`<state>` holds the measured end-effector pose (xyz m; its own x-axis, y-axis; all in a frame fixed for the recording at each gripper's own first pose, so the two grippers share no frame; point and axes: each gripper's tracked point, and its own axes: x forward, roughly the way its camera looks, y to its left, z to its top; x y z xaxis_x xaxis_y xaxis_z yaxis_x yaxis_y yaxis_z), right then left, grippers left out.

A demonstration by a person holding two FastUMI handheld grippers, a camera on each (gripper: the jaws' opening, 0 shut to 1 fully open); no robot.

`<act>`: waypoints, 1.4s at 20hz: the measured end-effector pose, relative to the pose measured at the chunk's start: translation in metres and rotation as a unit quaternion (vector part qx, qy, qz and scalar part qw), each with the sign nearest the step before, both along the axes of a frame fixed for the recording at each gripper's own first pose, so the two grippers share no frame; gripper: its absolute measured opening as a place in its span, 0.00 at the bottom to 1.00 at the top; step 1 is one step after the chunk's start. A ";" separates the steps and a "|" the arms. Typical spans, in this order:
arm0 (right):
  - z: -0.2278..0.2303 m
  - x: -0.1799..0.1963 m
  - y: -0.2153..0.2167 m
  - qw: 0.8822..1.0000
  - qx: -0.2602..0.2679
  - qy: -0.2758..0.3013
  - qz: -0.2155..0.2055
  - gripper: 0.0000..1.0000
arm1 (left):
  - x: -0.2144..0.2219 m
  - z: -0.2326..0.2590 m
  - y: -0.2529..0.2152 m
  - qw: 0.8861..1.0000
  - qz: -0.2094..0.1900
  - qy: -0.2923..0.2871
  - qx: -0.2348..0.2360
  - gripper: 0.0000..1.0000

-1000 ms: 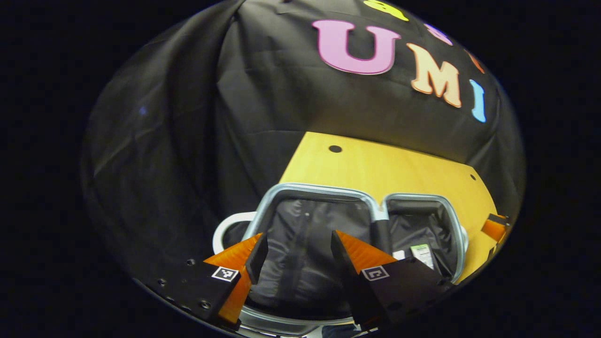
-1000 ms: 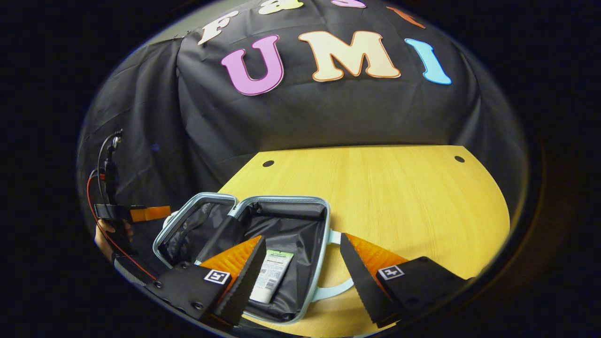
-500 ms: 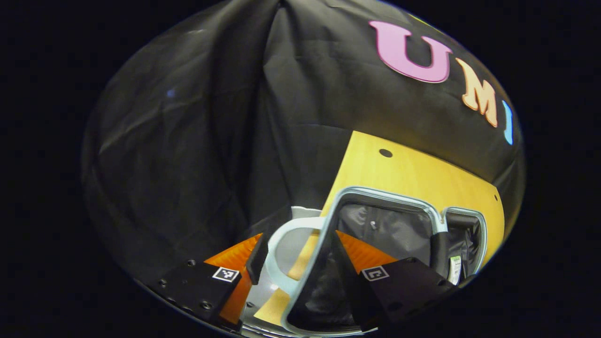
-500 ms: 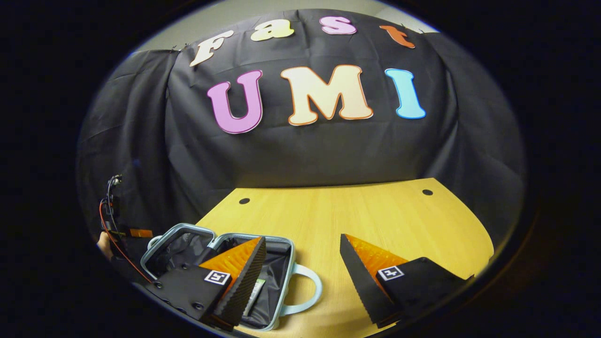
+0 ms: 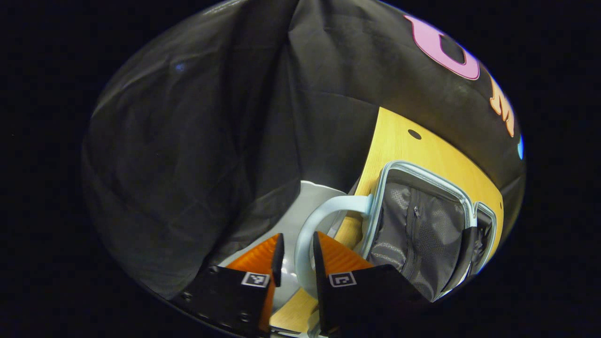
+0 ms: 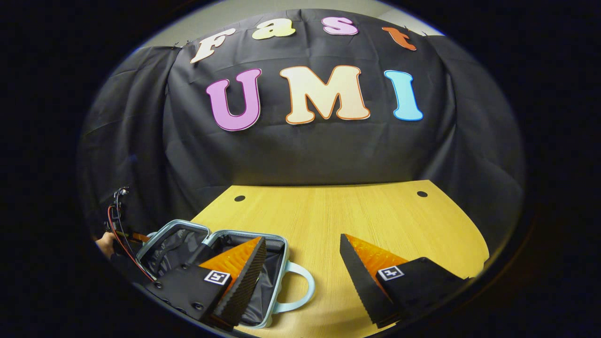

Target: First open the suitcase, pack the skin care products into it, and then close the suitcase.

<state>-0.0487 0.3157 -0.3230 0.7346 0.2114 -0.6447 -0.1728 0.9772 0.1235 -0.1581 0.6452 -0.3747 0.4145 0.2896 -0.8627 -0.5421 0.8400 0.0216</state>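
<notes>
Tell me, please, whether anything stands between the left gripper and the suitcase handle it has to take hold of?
Nothing visible does. In the left gripper view the left gripper already straddles the pale handle of the open suitcase: the loop runs down between its two fingers, which stand close on either side. Whether they press on it cannot be told.

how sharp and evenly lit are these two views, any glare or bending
Left gripper view: suitcase rim and table edge bow strongly; the cloth is dim; the handle between the left claw is sharp. Right gripper view: evenly lit table, no glare.
</notes>
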 end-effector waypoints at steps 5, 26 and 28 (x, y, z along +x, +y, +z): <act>0.005 0.004 -0.011 1.000 -0.003 -0.013 -0.005 0.98 | 0.004 0.012 -0.003 1.000 -0.014 0.008 0.013 0.02; 0.031 0.025 -0.055 0.995 0.069 -0.046 0.049 0.98 | 0.070 0.230 -0.164 0.971 -0.161 -0.107 0.143 0.00; 0.034 0.026 -0.068 0.995 0.072 -0.050 0.048 0.98 | 0.078 0.241 -0.188 0.967 -0.174 -0.117 0.144 0.00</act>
<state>-0.0224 0.2474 -0.2892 0.7658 0.3685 -0.5270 -0.2823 0.9290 0.2394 -0.0804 0.4573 -0.1333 0.7045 0.3111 -0.6379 -0.2456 0.9501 0.1922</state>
